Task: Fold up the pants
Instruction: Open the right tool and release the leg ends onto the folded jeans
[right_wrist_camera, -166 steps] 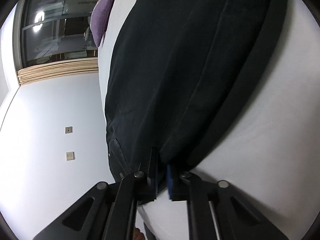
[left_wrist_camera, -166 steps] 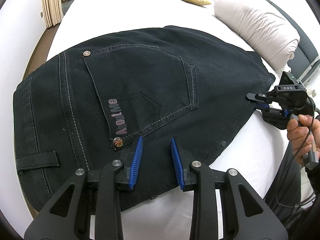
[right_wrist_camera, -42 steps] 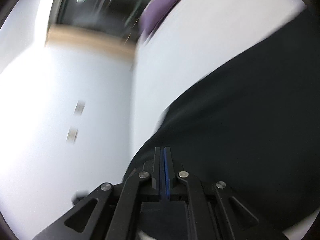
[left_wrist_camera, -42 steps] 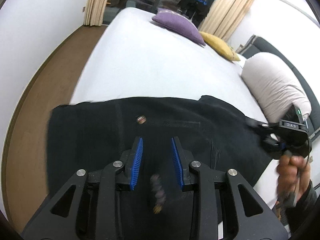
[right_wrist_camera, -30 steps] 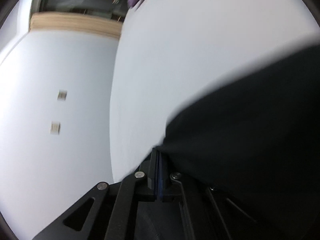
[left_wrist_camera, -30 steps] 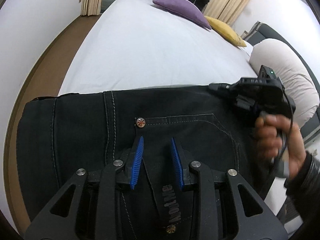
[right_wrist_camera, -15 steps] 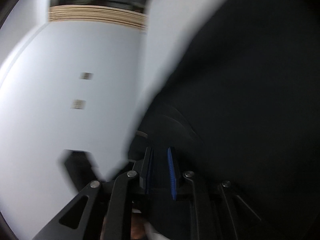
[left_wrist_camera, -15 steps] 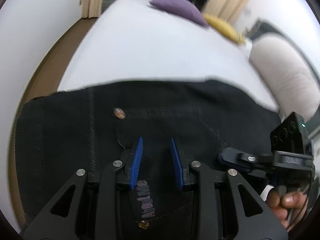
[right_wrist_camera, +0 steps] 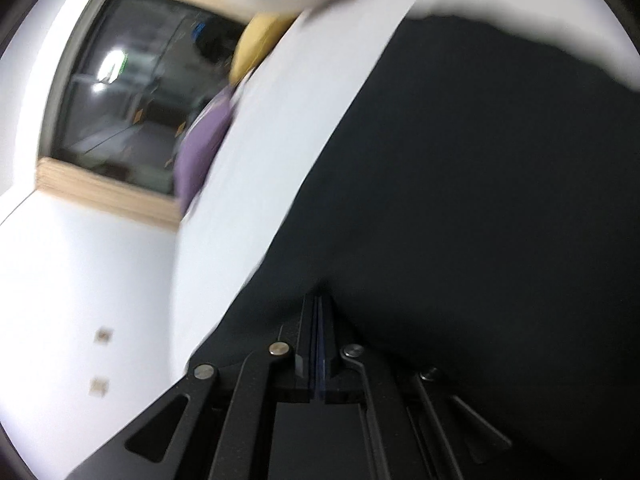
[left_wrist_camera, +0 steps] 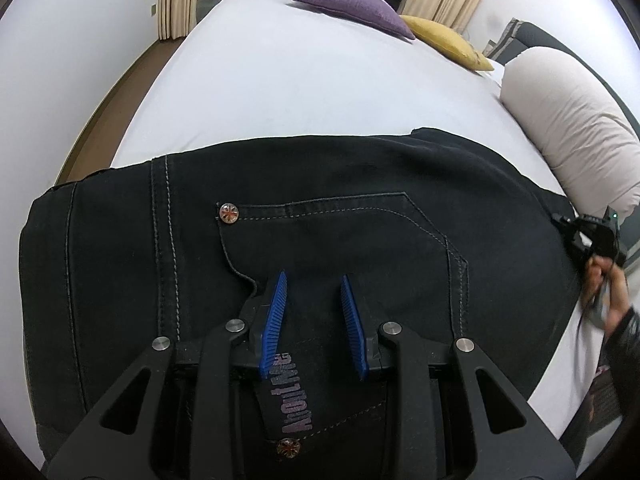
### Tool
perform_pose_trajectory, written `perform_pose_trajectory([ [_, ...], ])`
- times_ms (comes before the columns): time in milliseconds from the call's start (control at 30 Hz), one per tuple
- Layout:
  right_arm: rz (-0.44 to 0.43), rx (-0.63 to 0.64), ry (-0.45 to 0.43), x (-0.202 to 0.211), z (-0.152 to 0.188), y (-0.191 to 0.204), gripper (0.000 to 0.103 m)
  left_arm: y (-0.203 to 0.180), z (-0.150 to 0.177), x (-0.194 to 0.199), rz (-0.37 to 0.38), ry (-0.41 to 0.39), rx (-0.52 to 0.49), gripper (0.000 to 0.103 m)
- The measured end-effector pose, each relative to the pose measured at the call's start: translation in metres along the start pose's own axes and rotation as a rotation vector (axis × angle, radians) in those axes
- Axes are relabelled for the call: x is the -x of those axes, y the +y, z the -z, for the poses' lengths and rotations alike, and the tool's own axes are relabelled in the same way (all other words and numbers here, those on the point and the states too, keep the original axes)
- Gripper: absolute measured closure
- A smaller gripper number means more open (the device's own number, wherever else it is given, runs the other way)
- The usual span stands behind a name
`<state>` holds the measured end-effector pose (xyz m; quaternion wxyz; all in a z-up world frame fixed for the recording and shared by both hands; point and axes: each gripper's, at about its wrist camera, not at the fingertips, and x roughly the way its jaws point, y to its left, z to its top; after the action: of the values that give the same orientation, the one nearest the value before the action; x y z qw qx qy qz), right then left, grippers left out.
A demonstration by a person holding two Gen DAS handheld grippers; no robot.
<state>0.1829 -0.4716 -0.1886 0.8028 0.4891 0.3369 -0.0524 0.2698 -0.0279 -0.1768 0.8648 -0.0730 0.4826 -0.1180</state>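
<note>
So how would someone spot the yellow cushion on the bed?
Start at the white bed, then look to its far end by the curtains. The yellow cushion lies flat between a purple cushion and a big off-white pillow.

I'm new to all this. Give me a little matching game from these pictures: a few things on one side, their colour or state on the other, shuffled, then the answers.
Things:
1. pants
2. far cushion
3. near cushion
4. left claw
5. right claw

Colour or state:
A. yellow
B. shut
C. black, lying on the bed
D. open, over the back pocket
E. purple

Pairs: 1-C, 2-E, 3-A, 4-D, 5-B
</note>
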Motion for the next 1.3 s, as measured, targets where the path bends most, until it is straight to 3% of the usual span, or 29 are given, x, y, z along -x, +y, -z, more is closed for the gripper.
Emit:
perform_pose_trajectory([
  [33,0.037,-0.026,-0.035,0.005,-0.008,-0.005,0.103,0.0,0.0,0.001,-0.003,0.001,-0.003,0.075],
  [100,0.131,-0.095,-0.133,0.054,-0.039,-0.029,0.103,-0.003,-0.001,0.001,-0.006,0.002,-0.003,0.075],
  [167,0.21,-0.095,-0.204,0.079,-0.037,-0.022,0.093,-0.007,-0.001,0.004,-0.025,0.002,-0.007,0.075],
  [233,0.132,-0.067,-0.196,0.1,-0.025,-0.019,0.089,-0.023,-0.005,0.009,-0.057,0.014,-0.012,0.075],
  [300,-0.008,0.037,-0.06,0.098,0.017,0.01,0.087,-0.047,-0.009,0.012,0.028,0.01,-0.018,0.075],
  [400,-0.182,0.146,0.136,0.072,0.085,0.063,0.078,-0.086,-0.013,0.004,0.095,0.016,-0.085,0.075],
  [467,-0.275,0.178,0.274,0.028,0.137,0.098,0.076,-0.101,-0.01,-0.017,0.114,0.071,-0.101,0.075],
  [533,-0.285,0.193,0.351,0.004,0.162,0.093,0.076,-0.098,-0.005,-0.025,0.116,0.062,-0.09,0.075],
  [567,-0.244,0.18,0.371,-0.012,0.167,0.088,0.078,-0.091,-0.004,-0.023,0.147,0.055,-0.067,0.075],
  [600,-0.226,0.14,0.376,-0.022,0.166,0.075,0.1,-0.083,-0.003,-0.021,0.156,0.056,-0.048,0.075],
  [667,-0.25,0.06,0.34,-0.013,0.156,0.041,0.103,-0.066,0.002,-0.017,0.199,0.057,-0.02,0.075],
  [733,-0.232,0.013,0.242,-0.005,0.13,0.029,0.103,-0.047,0.009,-0.013,0.252,0.046,0.048,0.075],
  [833,-0.147,0.001,0.103,0.02,0.094,0.009,0.103,-0.028,0.022,-0.002,0.296,0.009,0.115,0.075],
  [967,0.007,-0.067,-0.087,0.063,0.012,-0.043,0.103,-0.011,0.028,0.011,0.29,-0.007,0.129,0.075],
  [1000,0.05,-0.086,-0.128,0.077,0.003,-0.052,0.103,-0.005,0.028,0.017,0.256,-0.01,0.136,0.075],
  [1067,0.12,-0.13,-0.209,0.124,-0.003,-0.069,0.087,0.005,0.034,0.029,0.212,-0.018,0.158,0.075],
  [1133,0.108,-0.14,-0.301,0.18,-0.013,-0.088,0.045,0.007,0.028,0.042,0.149,-0.035,0.152,0.075],
  [1200,0.085,-0.116,-0.352,0.211,0.0,-0.086,0.037,0.005,0.021,0.046,0.134,-0.039,0.145,0.075],
  [1267,0.019,-0.114,-0.324,0.222,-0.014,-0.091,0.037,-0.005,0.011,0.044,0.163,-0.041,0.146,0.075],
  [1300,-0.01,-0.132,-0.303,0.208,-0.022,-0.085,0.038,-0.014,0.007,0.041,0.175,-0.037,0.138,0.075],
])
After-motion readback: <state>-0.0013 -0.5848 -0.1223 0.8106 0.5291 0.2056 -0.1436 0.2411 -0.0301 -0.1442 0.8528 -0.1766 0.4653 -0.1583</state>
